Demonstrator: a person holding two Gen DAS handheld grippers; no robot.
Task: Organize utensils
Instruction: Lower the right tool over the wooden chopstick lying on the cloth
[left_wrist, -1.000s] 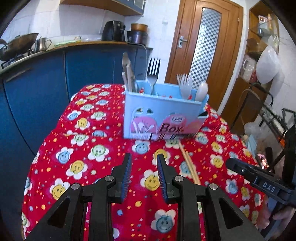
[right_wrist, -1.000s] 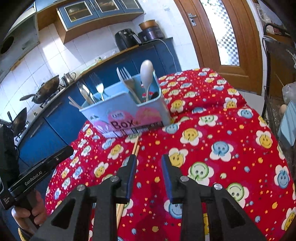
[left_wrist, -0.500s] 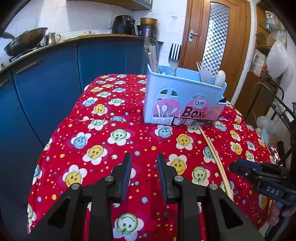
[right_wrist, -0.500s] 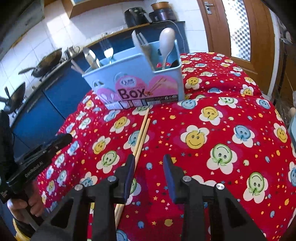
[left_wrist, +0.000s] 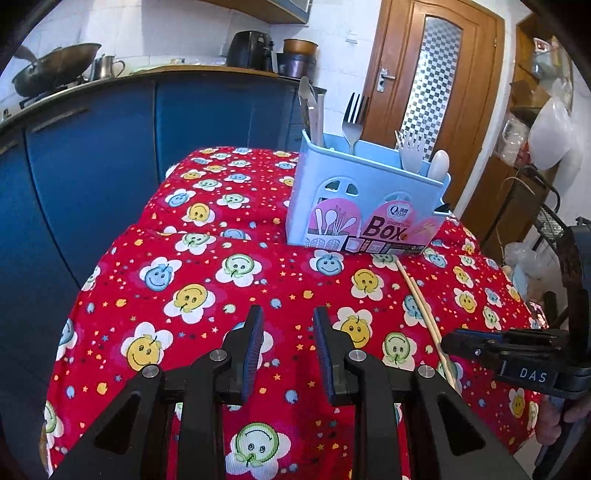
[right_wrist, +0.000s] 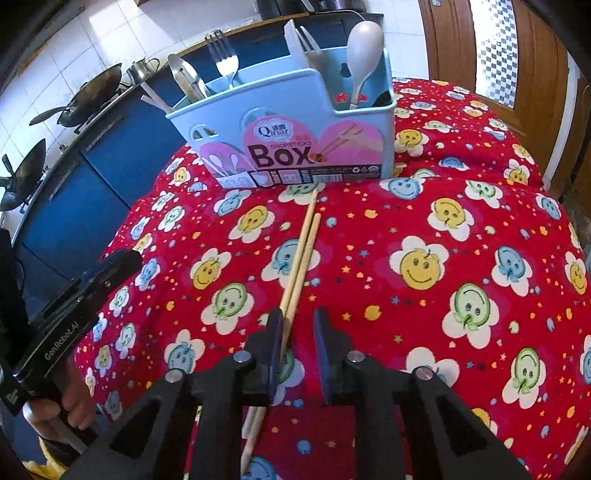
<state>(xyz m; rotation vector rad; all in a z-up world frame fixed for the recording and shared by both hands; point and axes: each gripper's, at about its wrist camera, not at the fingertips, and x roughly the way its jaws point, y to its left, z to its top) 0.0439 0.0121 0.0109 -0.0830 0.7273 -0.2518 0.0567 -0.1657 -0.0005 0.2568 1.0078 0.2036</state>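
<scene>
The right gripper (right_wrist: 298, 321) hangs low over the tablecloth (right_wrist: 424, 229), jaws apart astride the chopsticks (right_wrist: 301, 254), nearer them than a moment ago; the left gripper (left_wrist: 288, 321) hovers apart and empty; the chopsticks' far tips touch the blue utensil box (right_wrist: 288, 122) near the table's far edge, holding forks and a spoon (right_wrist: 364, 44).

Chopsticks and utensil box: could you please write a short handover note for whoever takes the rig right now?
Left gripper: open, empty, hovering over the red tablecloth.
Right gripper: open, low over the chopsticks, which run between its fingers beside the left one; not gripped yet.
Blue utensil box stands upright at the far side of the table.
Done: forks, spoons and other utensils already stand in the box.
Left: close on the chopsticks pair, lift it, and drop it into the box.
</scene>
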